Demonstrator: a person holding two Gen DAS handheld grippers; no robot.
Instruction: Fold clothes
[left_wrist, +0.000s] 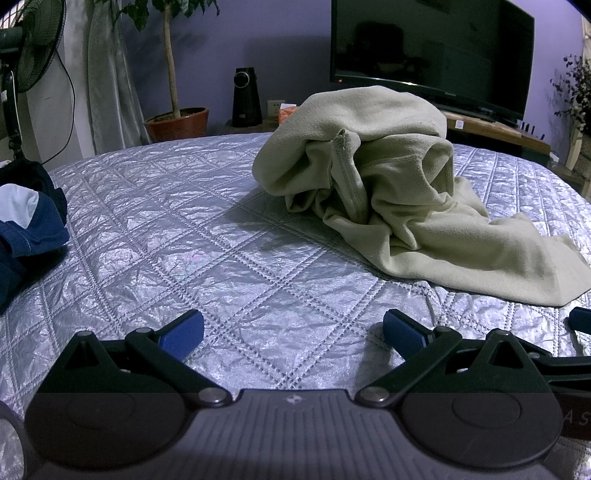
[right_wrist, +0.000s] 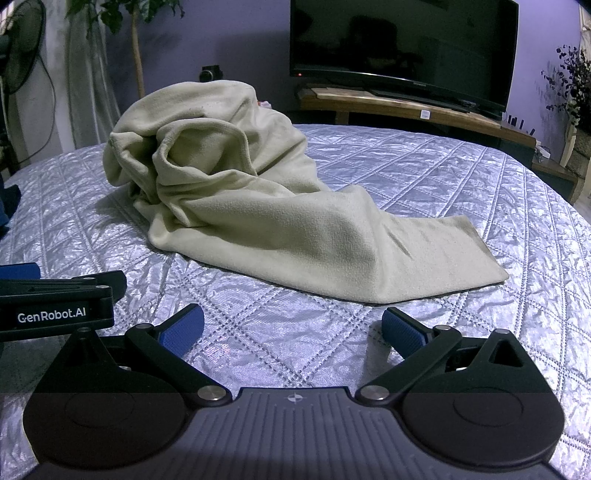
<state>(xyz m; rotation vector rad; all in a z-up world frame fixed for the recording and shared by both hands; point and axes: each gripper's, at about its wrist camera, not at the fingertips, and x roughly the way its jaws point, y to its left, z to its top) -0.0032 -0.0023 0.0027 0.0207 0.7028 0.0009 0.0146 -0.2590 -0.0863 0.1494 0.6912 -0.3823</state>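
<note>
2 grippers (left_wrist: 293, 334) (right_wrist: 293, 332) wide, empty | fleece (right_wrist: 258, 199) heaped, tail trailing right

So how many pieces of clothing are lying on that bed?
2 for sure. A beige fleece is crumpled mid-bed, ahead of both open claws. A navy-and-white garment lies at the left edge, mostly out of frame, so it could be more than one piece.

The navy garment (left_wrist: 29, 221) (left view) runs off the frame's edge.
</note>
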